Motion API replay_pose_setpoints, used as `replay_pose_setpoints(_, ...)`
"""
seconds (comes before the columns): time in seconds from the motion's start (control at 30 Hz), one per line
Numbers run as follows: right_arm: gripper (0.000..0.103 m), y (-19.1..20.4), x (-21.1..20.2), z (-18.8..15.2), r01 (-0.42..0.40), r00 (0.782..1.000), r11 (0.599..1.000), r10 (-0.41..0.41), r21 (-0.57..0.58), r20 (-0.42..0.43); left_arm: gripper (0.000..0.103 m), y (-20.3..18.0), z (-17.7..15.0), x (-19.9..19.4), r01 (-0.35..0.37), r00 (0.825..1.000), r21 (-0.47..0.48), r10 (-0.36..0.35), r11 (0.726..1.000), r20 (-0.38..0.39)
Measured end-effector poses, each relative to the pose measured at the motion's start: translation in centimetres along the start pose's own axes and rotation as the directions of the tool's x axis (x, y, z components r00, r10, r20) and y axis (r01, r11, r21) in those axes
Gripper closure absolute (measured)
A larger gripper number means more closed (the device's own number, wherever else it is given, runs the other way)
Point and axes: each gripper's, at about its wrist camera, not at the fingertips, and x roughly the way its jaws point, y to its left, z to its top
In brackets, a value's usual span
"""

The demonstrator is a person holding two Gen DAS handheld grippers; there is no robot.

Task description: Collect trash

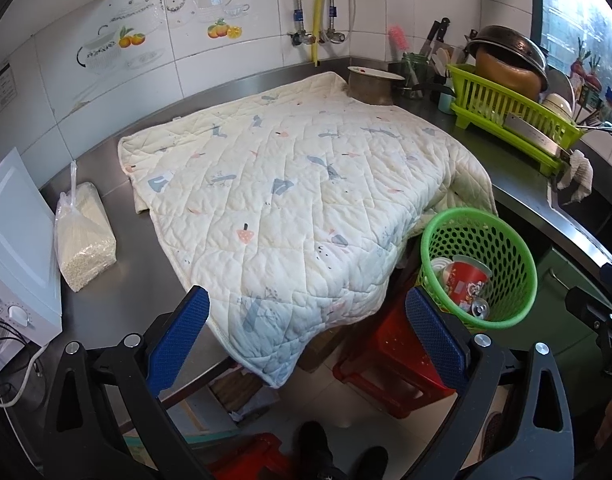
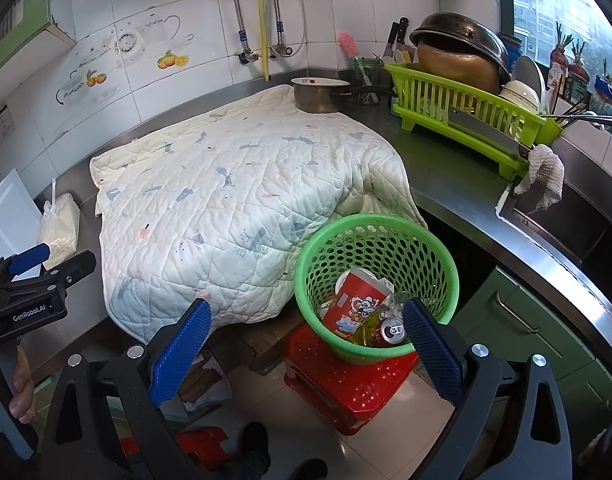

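Left gripper: wide open, empty, above the quilt edge.
Right gripper: wide open, empty, near the basket.
Trash: red cup and can inside the basket, on a red stool.
Quilt: covers the desk.

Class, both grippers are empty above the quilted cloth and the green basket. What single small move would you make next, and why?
Probably pull both grippers back and stop. The quilted cloth shows no loose trash, and the red cup and can already lie in the green basket. The left gripper and right gripper stand open, holding nothing.
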Motion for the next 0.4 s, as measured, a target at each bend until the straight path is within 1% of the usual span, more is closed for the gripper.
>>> replay_pose_setpoints(0.07, 0.01, -0.04, -0.02, 0.02, -0.003, 1.0, 1.0, 0.003, 0.002, -0.001, 0.006, 0.0, 0.01, -0.07, -0.002, 1.0, -0.001, 0.002, 1.0, 0.004)
replay_pose_setpoints(0.13, 0.01, -0.13, 0.04, 0.06, -0.003, 1.0, 1.0, 0.003, 0.003, -0.002, 0.005, -0.08, 0.06, 0.05, 0.022, 1.0, 0.003, -0.022, 1.0, -0.007)
replay_pose_setpoints(0.27, 0.01, -0.17, 0.04, 0.11, -0.004, 1.0, 1.0, 0.004, 0.001, 0.003, 0.005, -0.31, -0.06, 0.19, 0.029, 0.999, 0.004, -0.029, 1.0, -0.022)
replay_pose_setpoints(0.4, 0.01, -0.26, 0.12, 0.1, -0.008, 1.0, 1.0, 0.008, -0.001, 0.003, 0.005, -0.39, -0.11, 0.15, 0.034, 0.999, 0.004, -0.034, 0.999, -0.02)
